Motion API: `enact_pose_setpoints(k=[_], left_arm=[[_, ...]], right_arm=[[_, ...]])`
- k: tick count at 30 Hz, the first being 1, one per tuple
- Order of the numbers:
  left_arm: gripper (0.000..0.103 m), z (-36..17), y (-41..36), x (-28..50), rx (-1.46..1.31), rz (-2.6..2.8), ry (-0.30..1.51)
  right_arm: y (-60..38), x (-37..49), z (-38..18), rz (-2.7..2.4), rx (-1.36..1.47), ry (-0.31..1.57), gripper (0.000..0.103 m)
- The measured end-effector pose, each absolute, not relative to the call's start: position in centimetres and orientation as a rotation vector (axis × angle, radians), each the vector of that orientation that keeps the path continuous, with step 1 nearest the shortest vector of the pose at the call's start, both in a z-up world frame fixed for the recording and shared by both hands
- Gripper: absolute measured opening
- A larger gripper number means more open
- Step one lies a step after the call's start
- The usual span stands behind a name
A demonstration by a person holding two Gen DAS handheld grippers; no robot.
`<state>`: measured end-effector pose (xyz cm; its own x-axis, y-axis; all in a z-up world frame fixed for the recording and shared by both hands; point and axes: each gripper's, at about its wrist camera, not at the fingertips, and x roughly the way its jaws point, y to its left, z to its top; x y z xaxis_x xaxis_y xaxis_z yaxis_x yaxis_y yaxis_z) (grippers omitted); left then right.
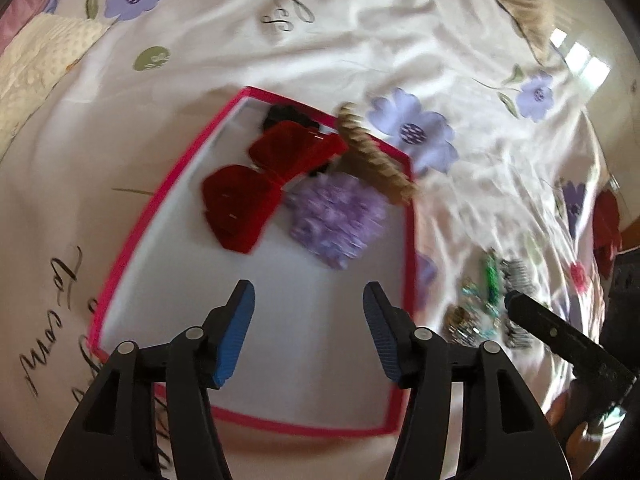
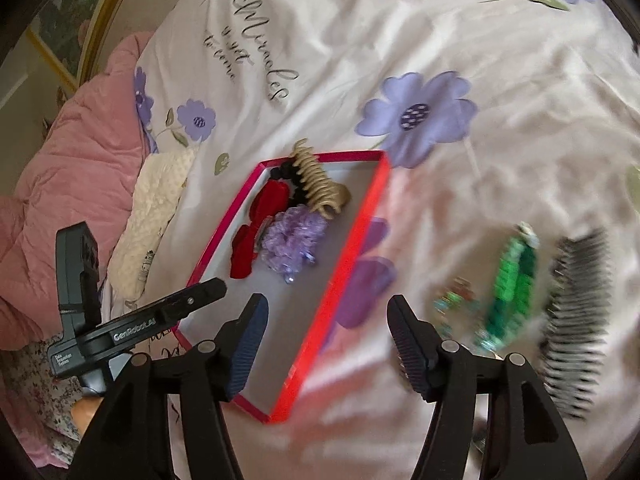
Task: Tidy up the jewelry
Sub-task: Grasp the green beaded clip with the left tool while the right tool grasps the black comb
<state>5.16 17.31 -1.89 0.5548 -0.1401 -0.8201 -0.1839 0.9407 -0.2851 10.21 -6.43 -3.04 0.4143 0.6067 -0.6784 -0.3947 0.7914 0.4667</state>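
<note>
Both claws, left claw [image 1: 308, 332] and right claw [image 2: 326, 344], half open, empty. Green bead jewelry [image 2: 512, 288] on bed beside pink box [image 2: 360, 232]. Light, floppy, slippery; pinch middle.

We see the green piece [image 2: 514, 288] and striped comb [image 2: 576, 328] smeared by motion blur. Small beaded items [image 1: 472, 316] unidentifiable. Black accessory [image 2: 290, 178] mostly hidden under the beige claw clip [image 2: 320, 184].
</note>
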Motion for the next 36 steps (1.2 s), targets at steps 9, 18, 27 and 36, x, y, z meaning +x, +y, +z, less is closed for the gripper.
enact_pose_setpoints(k=[9, 18, 27, 36], left_arm=[[0.057, -0.9, 13.0, 4.1, -0.322, -0.05, 0.987], [0.058, -1.0, 10.1, 3.5, -0.296, -0.095, 1.008], [0.058, -1.5, 6.9, 3.7, -0.259, -0.145, 1.034], [0.058, -1.6, 4.5, 5.5, -0.232, -0.183, 1.035]], right_arm=[[-12.4, 8.1, -2.6, 0.546, 0.277, 0.921, 0.065], [-16.6, 6.7, -2.6, 0.493, 0.314, 0.888, 0.065], [-19.9, 6.3, -3.5, 0.425, 0.353, 0.873, 0.065], [-21.2, 7.8, -5.0, 0.404, 0.386, 0.877, 0.064]])
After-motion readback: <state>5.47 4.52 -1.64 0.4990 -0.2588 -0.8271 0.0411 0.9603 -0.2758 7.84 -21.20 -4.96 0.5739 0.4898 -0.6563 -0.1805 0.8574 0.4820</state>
